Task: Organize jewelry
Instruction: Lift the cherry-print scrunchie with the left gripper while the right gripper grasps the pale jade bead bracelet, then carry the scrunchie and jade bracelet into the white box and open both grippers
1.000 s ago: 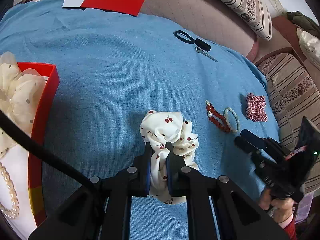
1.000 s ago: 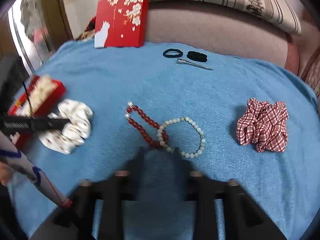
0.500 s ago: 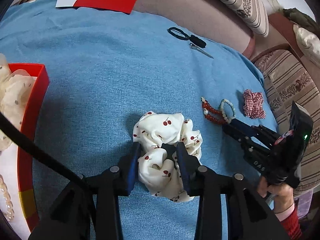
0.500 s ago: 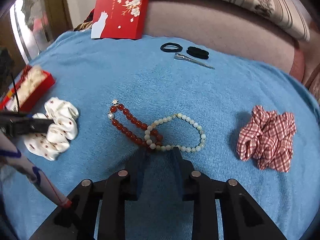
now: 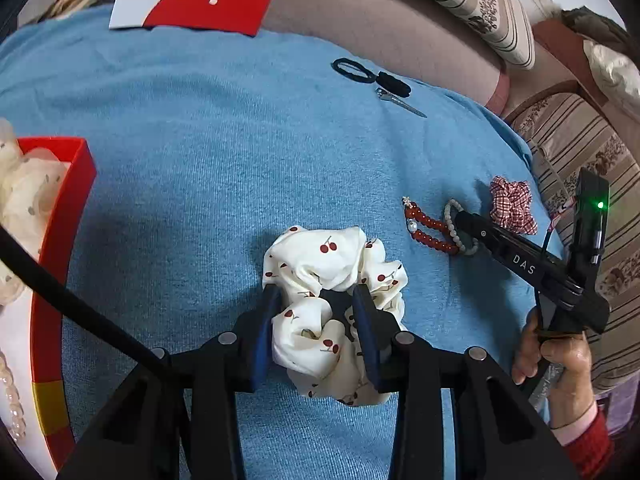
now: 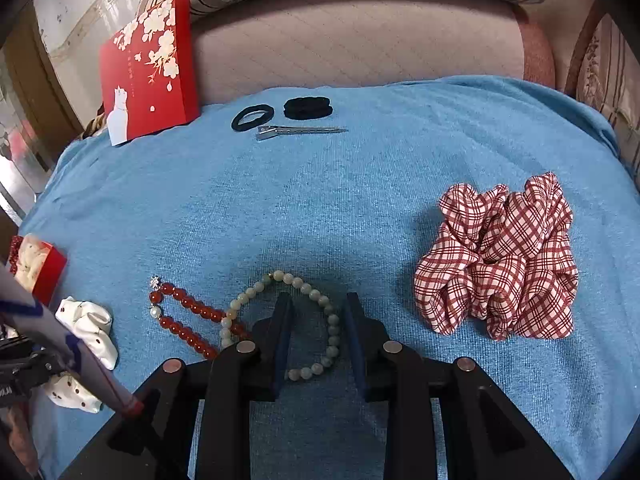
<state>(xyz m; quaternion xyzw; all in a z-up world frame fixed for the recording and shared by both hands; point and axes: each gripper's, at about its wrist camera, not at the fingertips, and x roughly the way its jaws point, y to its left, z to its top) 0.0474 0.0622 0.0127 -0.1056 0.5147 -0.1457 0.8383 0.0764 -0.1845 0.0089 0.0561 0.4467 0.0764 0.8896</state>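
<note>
Pale bead bracelet (image 6: 280, 322) between right gripper (image 6: 316, 300) fingers

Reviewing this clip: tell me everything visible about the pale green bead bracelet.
The pale green bead bracelet is a closed loop of round, stone-like beads lying flat on the blue cloth. Its left side overlaps the red bead bracelet. The right gripper is open, fingers straddling the loop's right side, not yet closed on it.

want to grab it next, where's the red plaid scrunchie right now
In the right wrist view the red plaid scrunchie lies on the blue cloth, to the right of the pale green bead bracelet and apart from it.
</note>
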